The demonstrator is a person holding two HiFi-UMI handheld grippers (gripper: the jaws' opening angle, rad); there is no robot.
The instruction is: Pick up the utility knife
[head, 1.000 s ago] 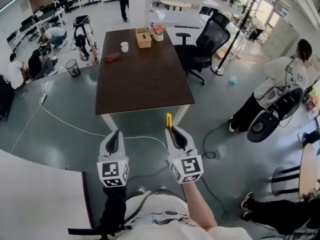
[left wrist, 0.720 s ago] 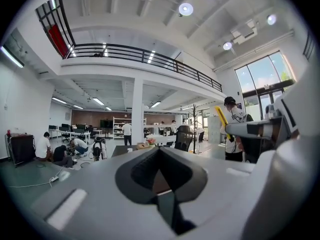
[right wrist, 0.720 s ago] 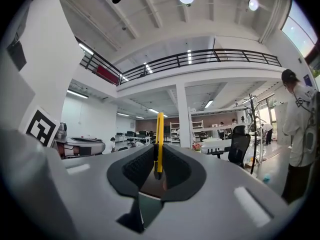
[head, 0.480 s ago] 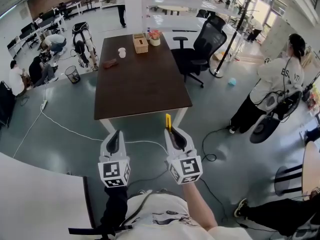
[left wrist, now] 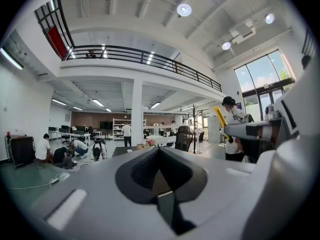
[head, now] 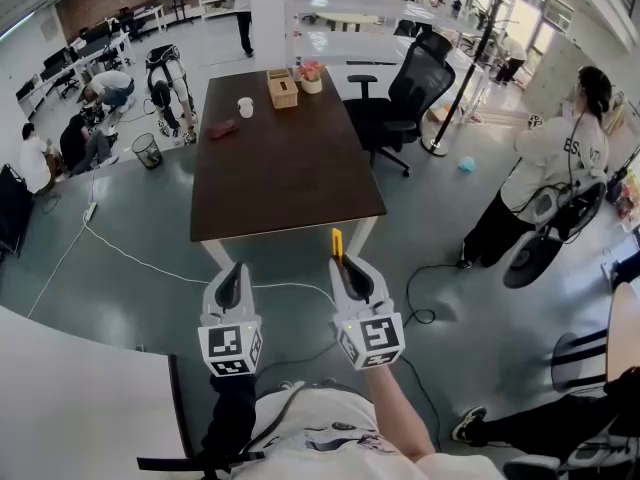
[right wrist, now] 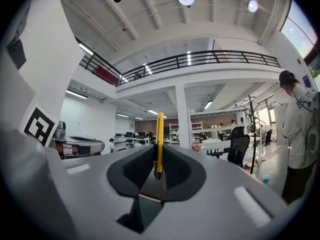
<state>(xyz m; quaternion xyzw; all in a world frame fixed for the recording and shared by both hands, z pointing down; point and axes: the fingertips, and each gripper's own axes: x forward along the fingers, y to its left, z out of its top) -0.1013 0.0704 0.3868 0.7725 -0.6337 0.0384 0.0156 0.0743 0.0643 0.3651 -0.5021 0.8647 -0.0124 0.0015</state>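
One dark tabletop [head: 285, 158] stands ahead on the floor, well apart from both claws, and the knife is not on it. Nearer in, the left claw [head: 232, 274] and the right claw [head: 346, 266] are held side by side above the floor, both aimed forward toward the tabletop's near edge. The left claw's jaws are pressed together on nothing. The right claw's jaws pinch the yellow utility knife [head: 337, 243] by its lower end. The right gripper view shows this plainly, with the thin knife standing edge-on in the middle of the jaws. Its long axis runs along the jaws' own line, and most of its length sticks out past the tips toward the tabletop. So the knife sits in the right claw, just to the right of the free left one. I judge the pick-up done. What follows turns on keeping that pinch firm, since the hold is near one end and the long free part could swing.
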